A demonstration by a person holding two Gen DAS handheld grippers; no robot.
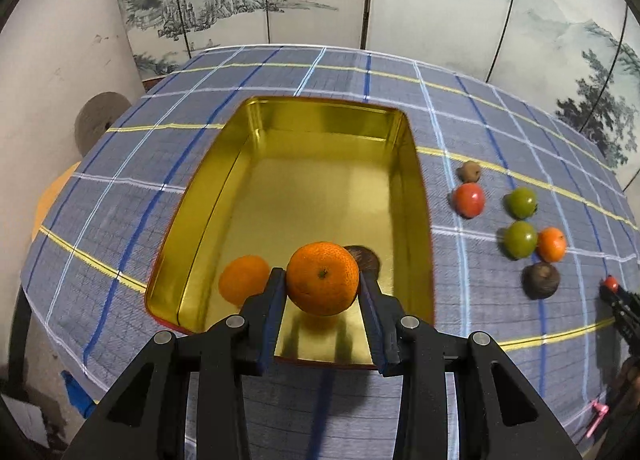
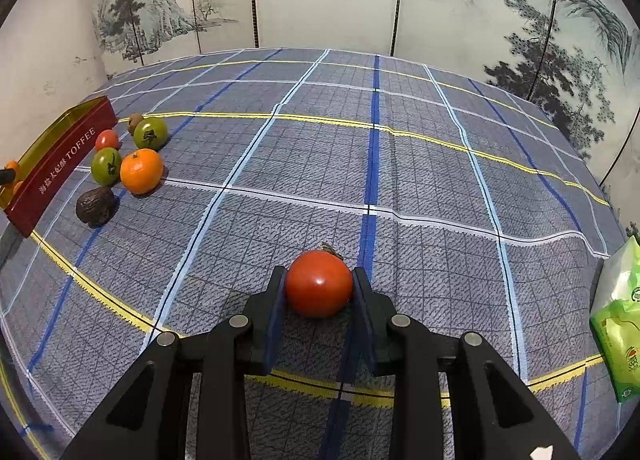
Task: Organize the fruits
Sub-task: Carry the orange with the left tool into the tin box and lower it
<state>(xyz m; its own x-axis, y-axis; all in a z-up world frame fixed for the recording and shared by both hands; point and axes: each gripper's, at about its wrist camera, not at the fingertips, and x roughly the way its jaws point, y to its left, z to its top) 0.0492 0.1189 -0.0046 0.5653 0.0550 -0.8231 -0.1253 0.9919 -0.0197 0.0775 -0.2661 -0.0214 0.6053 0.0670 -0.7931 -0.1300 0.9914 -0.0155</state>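
My left gripper [image 1: 322, 286] is shut on an orange mandarin [image 1: 322, 278] and holds it over the near end of the gold-lined tin [image 1: 416, 188]. Inside the tin, another mandarin [image 1: 244, 278] lies to the left. A dark brown fruit [image 1: 364, 258] shows behind the held one. My right gripper [image 2: 319, 286] is shut on a red tomato [image 2: 319, 284] just above the checked cloth, right of the tin. From the left wrist view that gripper [image 1: 610, 286] appears at the far right edge.
Between tin and right gripper lie loose fruits: two green tomatoes [image 2: 150, 134] [image 2: 106, 166], a mandarin [image 2: 141, 173], a red tomato [image 2: 107, 139], a dark wrinkled fruit [image 2: 96, 206], a small brown one [image 2: 134, 122]. A green packet [image 2: 618, 320] sits at the right table edge.
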